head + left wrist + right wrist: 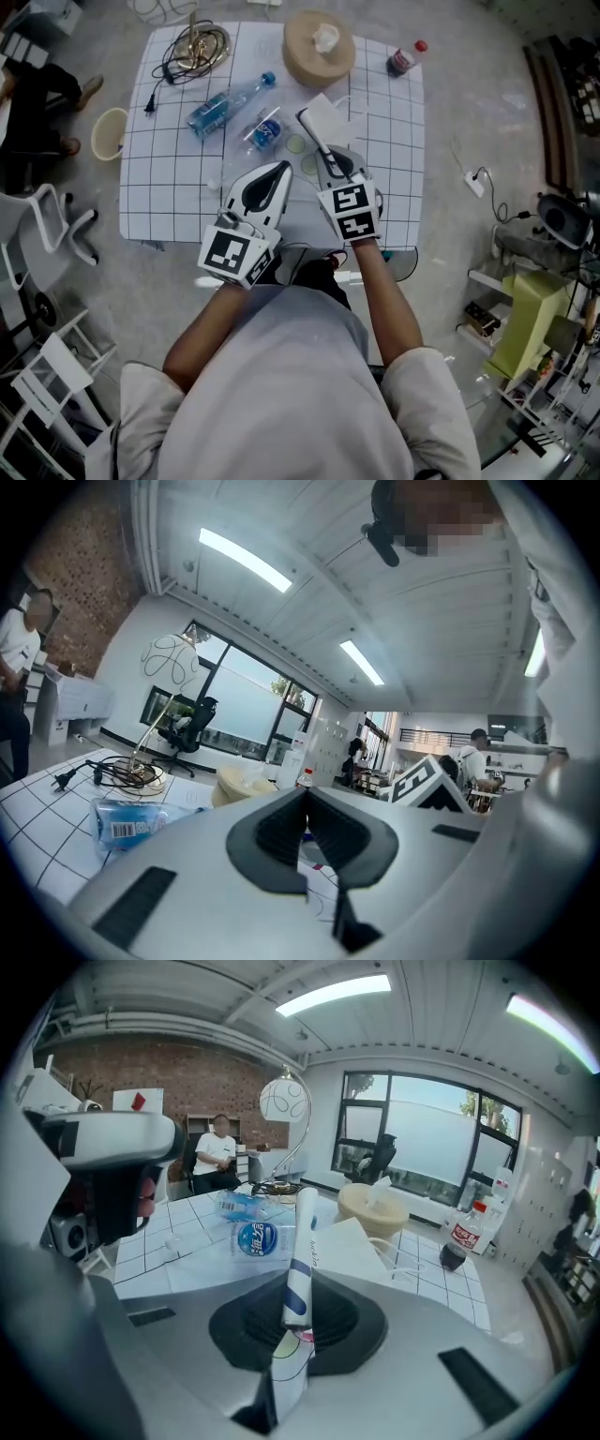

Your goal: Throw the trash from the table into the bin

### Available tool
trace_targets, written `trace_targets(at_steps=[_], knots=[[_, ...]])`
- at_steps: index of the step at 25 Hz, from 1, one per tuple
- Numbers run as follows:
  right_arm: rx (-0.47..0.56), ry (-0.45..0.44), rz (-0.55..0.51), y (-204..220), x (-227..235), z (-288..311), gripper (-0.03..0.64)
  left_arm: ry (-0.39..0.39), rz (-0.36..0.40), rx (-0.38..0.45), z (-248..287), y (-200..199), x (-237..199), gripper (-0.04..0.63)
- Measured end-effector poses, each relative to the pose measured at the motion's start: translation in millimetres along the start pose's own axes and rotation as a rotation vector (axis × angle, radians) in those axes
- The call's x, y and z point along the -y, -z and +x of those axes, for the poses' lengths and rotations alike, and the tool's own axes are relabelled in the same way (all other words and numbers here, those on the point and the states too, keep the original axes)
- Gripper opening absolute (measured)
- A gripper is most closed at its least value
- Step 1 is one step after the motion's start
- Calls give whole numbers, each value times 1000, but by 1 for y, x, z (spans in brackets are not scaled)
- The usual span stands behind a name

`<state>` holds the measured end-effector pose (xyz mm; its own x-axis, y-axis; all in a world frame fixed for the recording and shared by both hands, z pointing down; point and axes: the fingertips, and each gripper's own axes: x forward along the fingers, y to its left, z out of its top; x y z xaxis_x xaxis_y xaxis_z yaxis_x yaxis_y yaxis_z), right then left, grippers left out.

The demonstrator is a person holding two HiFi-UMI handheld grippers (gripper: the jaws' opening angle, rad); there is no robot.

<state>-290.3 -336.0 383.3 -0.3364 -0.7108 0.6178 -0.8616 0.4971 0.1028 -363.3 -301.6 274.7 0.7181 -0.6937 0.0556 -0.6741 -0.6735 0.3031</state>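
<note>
Right gripper clamped on rolled wrapper, held over table; left gripper shut together, empty. Next: carry wrapper to bin, release.

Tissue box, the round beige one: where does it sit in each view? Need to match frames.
Head view: tissue box at top centre.
Left gripper view: tissue box left of centre, low, just above the jaws.
Right gripper view: tissue box right of centre, at mid-height.
Shared landmark: the red-capped cola bottle stands to the box's right in all three.
</note>
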Motion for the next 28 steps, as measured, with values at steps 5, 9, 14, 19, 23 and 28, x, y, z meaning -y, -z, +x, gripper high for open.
trace_targets(at_steps=[5,9,14,19,23,28], knots=[[44,16,31,-7,1,-18,29,28,13,-10,9,1,8,6],[85,41,57,-12,5,-37,29,60,33,-11,18,-3,19,6],[118,70,103,-6,10,-61,29,95,37,-22,26,-2,34,7],[147,116,141,-2,21,-84,29,148,38,-48,36,5,56,6],[182,150,169,-3,28,-102,29,194,52,-57,43,7,73,6],[215,196,207,3,33,-127,29,242,64,-56,50,8,95,6]])
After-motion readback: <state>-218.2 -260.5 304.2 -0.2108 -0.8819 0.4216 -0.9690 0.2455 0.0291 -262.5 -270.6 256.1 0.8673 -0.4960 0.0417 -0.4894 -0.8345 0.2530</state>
